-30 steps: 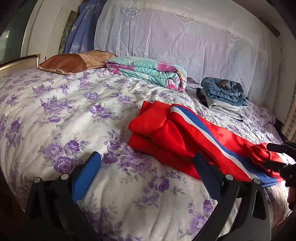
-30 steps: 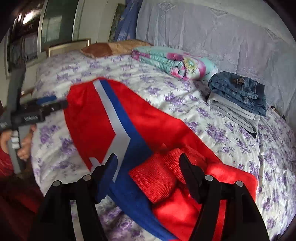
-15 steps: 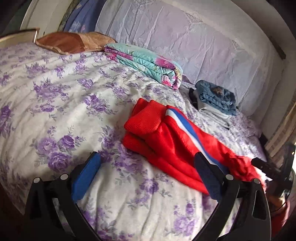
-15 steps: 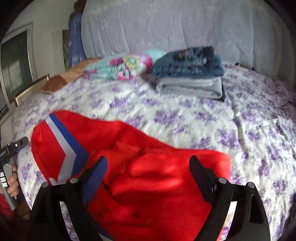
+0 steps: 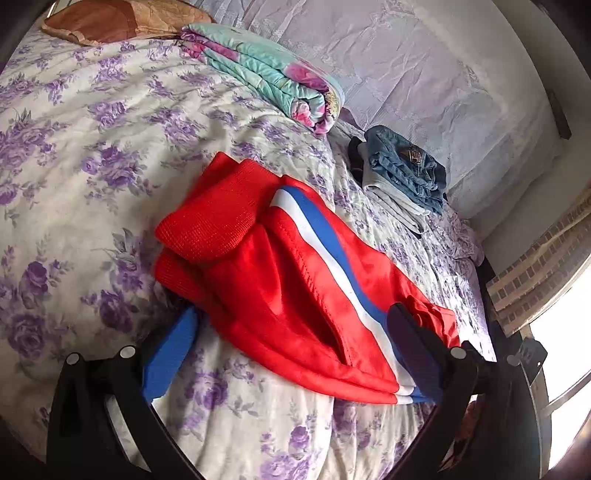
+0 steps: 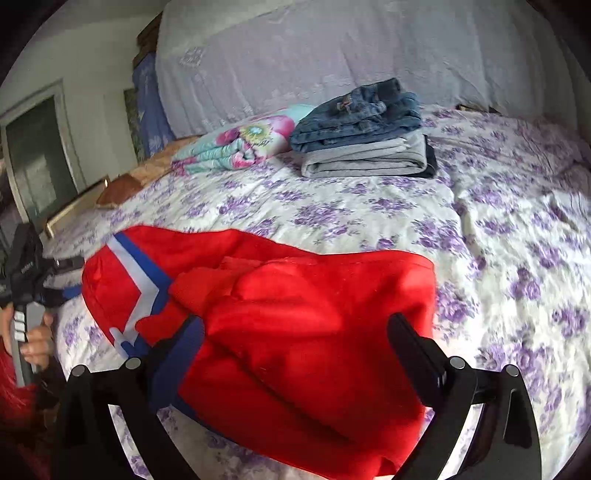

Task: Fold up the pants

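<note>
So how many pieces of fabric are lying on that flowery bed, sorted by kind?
Red pants: 1
Folded jeans: 1
Folded grey garment: 1
Dark garment under it, barely visible: 1
Folded floral blanket: 1
Brown pillow: 1
Total: 6

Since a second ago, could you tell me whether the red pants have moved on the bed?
Cannot tell: the red pants look folded much as before beside the jeans stack, but both cameras shifted.

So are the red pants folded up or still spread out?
Partly folded. The red pants lie doubled in layers on the bed, red cuffs stacked at one end, but loose and lumpy, unlike the neat jeans.
</note>
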`<state>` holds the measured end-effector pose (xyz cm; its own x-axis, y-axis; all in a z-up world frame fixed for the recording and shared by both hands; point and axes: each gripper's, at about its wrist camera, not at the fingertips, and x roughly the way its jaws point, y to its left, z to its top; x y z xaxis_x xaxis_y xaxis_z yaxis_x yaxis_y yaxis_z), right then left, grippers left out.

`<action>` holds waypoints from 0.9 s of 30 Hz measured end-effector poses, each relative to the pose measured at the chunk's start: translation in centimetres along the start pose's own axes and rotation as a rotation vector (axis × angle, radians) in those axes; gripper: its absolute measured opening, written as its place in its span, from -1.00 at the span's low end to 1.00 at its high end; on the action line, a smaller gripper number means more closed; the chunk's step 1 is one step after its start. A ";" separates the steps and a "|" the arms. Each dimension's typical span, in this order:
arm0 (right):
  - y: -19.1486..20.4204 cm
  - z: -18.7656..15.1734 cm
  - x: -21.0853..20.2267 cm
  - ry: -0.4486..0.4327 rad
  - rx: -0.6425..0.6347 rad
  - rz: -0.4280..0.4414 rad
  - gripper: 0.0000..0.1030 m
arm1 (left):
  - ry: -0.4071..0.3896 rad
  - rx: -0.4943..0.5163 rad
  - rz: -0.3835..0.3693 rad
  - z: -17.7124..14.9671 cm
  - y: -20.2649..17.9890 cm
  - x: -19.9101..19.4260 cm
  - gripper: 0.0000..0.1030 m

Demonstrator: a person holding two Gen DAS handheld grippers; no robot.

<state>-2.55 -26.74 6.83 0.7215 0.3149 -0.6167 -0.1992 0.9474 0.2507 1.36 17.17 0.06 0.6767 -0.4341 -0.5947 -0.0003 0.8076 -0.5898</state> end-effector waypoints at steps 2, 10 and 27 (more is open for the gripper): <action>-2.1 -0.1 -0.5 -0.032 0.114 0.032 0.93 | 0.000 -0.061 -0.015 0.7 0.5 0.3 0.90; -6.4 -1.3 -0.4 -0.063 0.376 0.125 0.93 | -0.064 -0.275 -0.033 1.6 2.8 0.0 0.40; -1.8 -1.2 -0.5 0.000 0.112 -0.071 0.93 | -0.156 -0.168 0.084 1.3 0.7 -2.1 -0.60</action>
<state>-3.38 -28.51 5.82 0.7311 0.2474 -0.6359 -0.0727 0.9549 0.2880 0.90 19.21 1.63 0.7746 -0.2910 -0.5615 -0.1750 0.7545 -0.6325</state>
